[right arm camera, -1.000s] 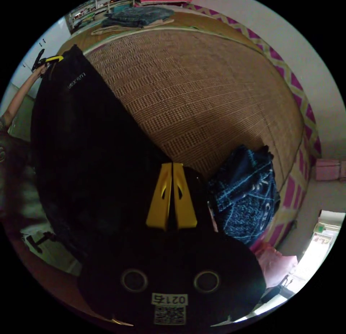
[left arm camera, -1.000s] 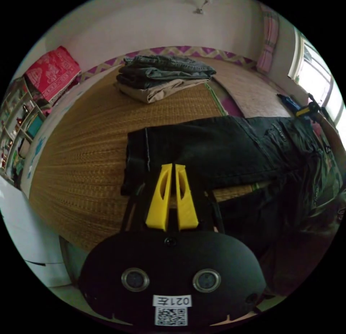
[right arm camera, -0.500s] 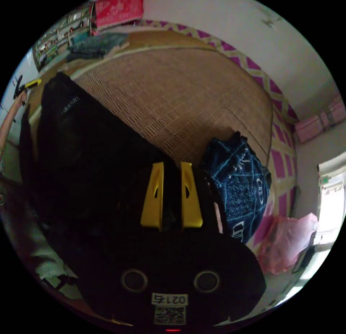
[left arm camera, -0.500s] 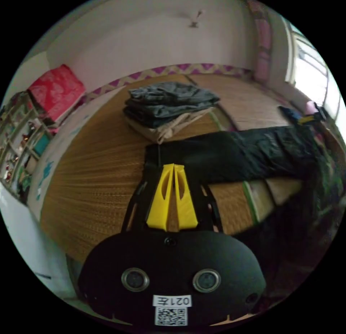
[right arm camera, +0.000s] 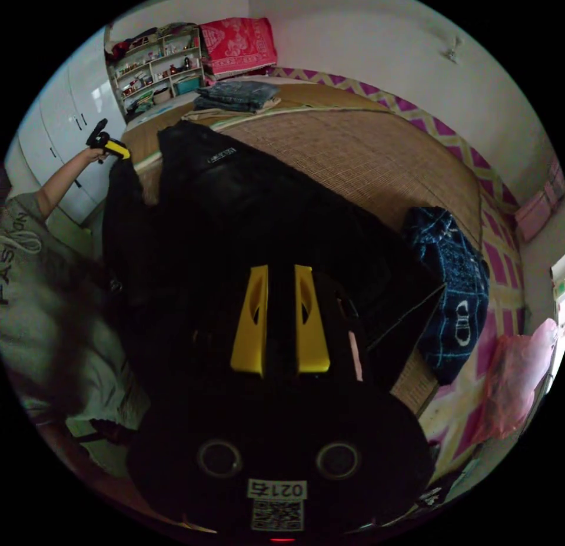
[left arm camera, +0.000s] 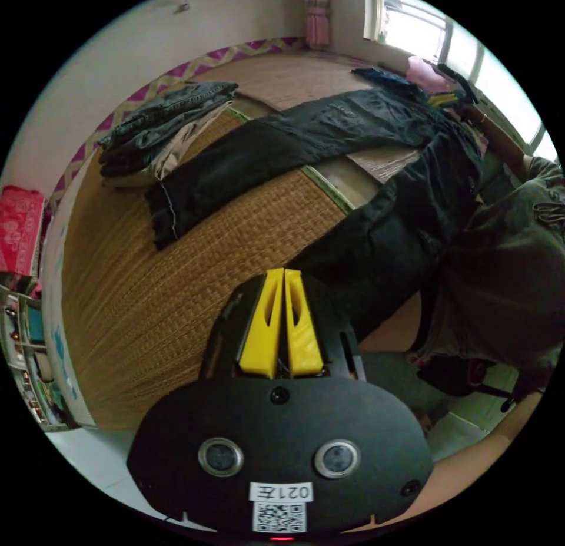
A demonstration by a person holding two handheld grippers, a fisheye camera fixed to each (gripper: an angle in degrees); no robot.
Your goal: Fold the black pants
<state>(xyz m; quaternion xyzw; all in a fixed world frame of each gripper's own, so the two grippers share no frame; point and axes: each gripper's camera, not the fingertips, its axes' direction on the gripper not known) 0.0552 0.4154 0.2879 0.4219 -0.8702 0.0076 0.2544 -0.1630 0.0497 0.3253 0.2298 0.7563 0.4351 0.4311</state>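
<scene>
Now left hand-held gripper (left arm camera: 285,270) closed, empty, withdrawn from black pants (left arm camera: 306,139); right hand-held gripper (right arm camera: 280,268) parted.

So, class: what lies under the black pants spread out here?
Under the black pants is a woven straw mat; a pale seam strip shows beside one leg. The other leg hangs over the mat's edge. What the cloth covers is hidden.

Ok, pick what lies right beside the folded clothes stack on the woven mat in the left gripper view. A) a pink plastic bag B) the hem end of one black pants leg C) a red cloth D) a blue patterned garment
B: the black pants stretch across the woven mat, the leg's hem ending next to the folded stack.
</scene>
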